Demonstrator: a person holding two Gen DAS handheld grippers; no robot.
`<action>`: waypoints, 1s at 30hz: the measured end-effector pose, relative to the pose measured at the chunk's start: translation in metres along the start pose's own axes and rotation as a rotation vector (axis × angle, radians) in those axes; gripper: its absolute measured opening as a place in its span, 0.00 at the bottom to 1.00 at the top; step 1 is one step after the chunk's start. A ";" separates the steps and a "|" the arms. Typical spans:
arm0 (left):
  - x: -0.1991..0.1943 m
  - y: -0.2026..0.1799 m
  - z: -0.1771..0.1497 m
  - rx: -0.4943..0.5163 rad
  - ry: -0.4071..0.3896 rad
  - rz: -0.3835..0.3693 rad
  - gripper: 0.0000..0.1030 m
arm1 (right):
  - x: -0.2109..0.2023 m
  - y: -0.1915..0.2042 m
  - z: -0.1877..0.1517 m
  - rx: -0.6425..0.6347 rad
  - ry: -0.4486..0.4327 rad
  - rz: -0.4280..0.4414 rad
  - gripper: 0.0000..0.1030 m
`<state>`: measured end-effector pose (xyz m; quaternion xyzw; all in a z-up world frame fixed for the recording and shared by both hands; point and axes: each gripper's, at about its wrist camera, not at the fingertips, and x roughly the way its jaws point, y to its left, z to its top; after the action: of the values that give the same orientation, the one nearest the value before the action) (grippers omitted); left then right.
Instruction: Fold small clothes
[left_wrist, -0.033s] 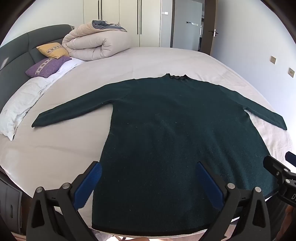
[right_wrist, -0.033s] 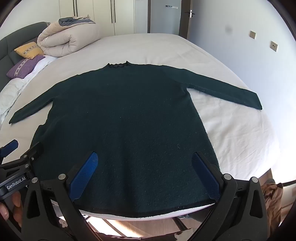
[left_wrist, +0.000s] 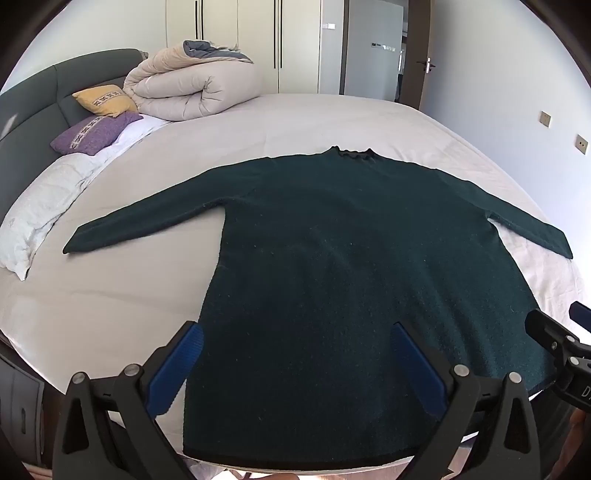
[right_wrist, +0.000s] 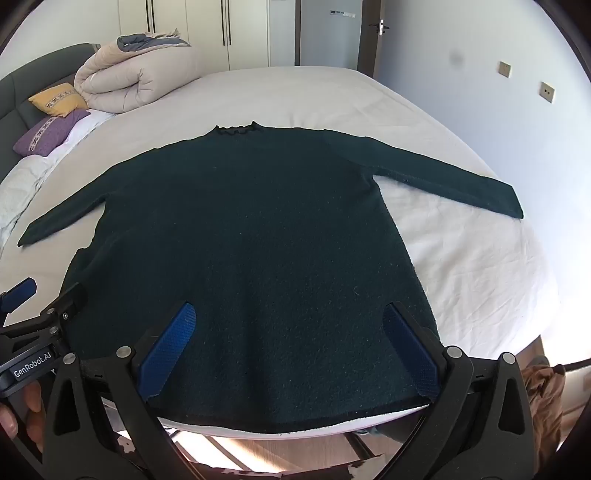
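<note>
A dark green long-sleeved sweater (left_wrist: 332, 258) lies flat on the bed, collar away from me, both sleeves spread out, hem at the near edge. It also shows in the right wrist view (right_wrist: 258, 240). My left gripper (left_wrist: 295, 362) is open and empty, hovering above the hem's left part. My right gripper (right_wrist: 291, 343) is open and empty above the hem's right part. The right gripper's side shows at the left wrist view's right edge (left_wrist: 557, 343); the left gripper's side shows at the right wrist view's left edge (right_wrist: 33, 332).
The bed sheet (left_wrist: 295, 122) is pale. A rolled beige duvet (left_wrist: 184, 92), a yellow cushion (left_wrist: 103, 99) and a purple cushion (left_wrist: 96, 133) lie by the dark headboard (left_wrist: 44, 96). Wardrobe doors and a door stand behind. The floor (right_wrist: 280, 446) shows below the bed's near edge.
</note>
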<state>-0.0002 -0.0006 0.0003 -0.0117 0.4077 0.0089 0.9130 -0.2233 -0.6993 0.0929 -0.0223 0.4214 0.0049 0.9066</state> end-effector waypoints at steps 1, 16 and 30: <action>0.000 -0.001 0.000 0.006 -0.001 0.006 1.00 | 0.000 0.000 0.000 -0.003 0.003 -0.004 1.00; 0.003 -0.003 -0.002 -0.009 0.006 0.003 1.00 | 0.000 0.001 0.002 -0.006 0.005 -0.003 1.00; 0.006 0.007 -0.005 -0.012 0.012 -0.009 1.00 | 0.002 0.006 0.000 -0.009 0.011 -0.004 1.00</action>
<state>0.0000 0.0068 -0.0071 -0.0191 0.4128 0.0073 0.9106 -0.2225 -0.6937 0.0910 -0.0274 0.4263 0.0052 0.9042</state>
